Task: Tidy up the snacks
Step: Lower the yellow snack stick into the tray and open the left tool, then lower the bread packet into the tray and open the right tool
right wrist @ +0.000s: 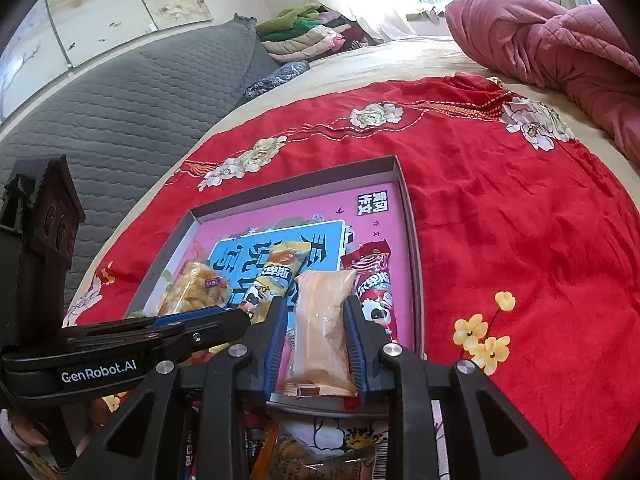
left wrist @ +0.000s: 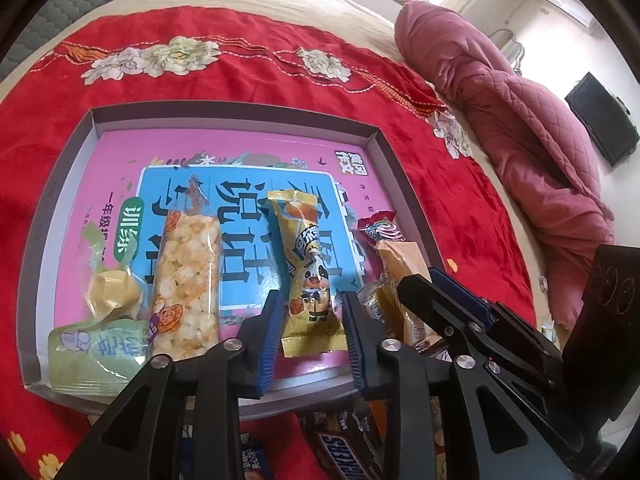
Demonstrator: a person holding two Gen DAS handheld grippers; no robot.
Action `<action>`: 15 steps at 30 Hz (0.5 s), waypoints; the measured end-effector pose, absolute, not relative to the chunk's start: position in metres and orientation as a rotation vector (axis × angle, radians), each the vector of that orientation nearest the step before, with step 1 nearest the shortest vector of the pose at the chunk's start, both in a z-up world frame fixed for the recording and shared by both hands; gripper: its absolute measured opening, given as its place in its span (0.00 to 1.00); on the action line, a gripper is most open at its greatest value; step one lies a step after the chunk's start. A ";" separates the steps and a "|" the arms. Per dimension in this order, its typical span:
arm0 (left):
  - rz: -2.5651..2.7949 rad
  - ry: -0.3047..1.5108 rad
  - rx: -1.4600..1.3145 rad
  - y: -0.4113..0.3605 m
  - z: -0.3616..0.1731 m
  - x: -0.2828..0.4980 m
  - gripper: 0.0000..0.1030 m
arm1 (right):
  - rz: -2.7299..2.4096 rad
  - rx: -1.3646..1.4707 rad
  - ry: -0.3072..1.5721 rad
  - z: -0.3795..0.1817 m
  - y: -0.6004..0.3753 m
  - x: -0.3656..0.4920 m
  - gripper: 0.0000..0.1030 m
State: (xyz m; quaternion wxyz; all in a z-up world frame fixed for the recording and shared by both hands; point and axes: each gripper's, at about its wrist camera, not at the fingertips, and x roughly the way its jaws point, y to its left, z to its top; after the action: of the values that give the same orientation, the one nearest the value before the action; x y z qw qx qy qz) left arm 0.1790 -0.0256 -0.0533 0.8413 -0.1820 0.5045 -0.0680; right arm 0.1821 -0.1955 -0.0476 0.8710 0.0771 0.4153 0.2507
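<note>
- Bottom edge, both views: loose snacks on the bed below the tray, incl. a Snickers bar (left wrist: 347, 450), partly hidden behind the tongs.
- Left tongs (left wrist: 310, 344), lower centre of left view: blue pads sit either side of the yellow cow-print packet (left wrist: 305, 276), w/ a slim gap each side; not clamped, slightly apart.
- Right tongs (right wrist: 316, 344), lower centre of right view: pads flank the pale orange wafer pack (right wrist: 322, 336), very close to its edges; can't tell if they press it.
- Tray (left wrist: 236, 114), grey-walled shallow box, mid-frame in both views, lined w/ a pink and blue printed sheet.
- In the tray, left view, from the left: green pouch (left wrist: 86, 354) at lower left corner, small yellow wrapped sweet (left wrist: 112, 290) just above it, puffed-rice bar (left wrist: 188, 280) lengthwise, then the yellow packet, then the wafer pack under the right tongs.
- Red cow-print packet (right wrist: 376, 284) lies along the tray's right wall, beside the wafer pack.
- Red floral blanket (right wrist: 500, 208) under the tray, over the bed.
- Upper right: bundled pink quilt (left wrist: 520, 132).
- Upper left of right view: grey quilted headboard (right wrist: 132, 108), folded clothes (right wrist: 308, 32) behind.
</note>
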 end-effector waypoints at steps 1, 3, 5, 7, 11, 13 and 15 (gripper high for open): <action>-0.142 1.064 -0.384 -0.026 -0.053 0.178 0.36 | 0.524 0.160 0.867 -0.047 -0.195 0.182 0.31; -0.140 1.062 -0.383 -0.025 -0.051 0.178 0.38 | 0.525 0.164 0.865 -0.047 -0.196 0.182 0.32; -0.140 1.062 -0.381 -0.024 -0.050 0.177 0.38 | 0.524 0.166 0.863 -0.046 -0.197 0.182 0.32; -0.137 1.062 -0.380 -0.024 -0.049 0.176 0.39 | 0.520 0.171 0.863 -0.046 -0.198 0.183 0.32; -0.136 1.062 -0.379 -0.024 -0.047 0.174 0.44 | 0.517 0.178 0.860 -0.045 -0.200 0.183 0.33; -0.137 1.061 -0.379 -0.024 -0.045 0.173 0.45 | 0.517 0.182 0.857 -0.043 -0.201 0.183 0.33; -0.136 1.057 -0.378 -0.023 -0.042 0.172 0.45 | 0.518 0.185 0.854 -0.043 -0.201 0.183 0.35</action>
State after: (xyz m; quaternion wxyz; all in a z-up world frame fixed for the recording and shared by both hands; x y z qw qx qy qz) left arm 0.1722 -0.0233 -0.0424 0.8444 -0.1792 0.5007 -0.0643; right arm 0.1829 -0.2014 -0.0426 0.8738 0.0885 0.4090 0.2478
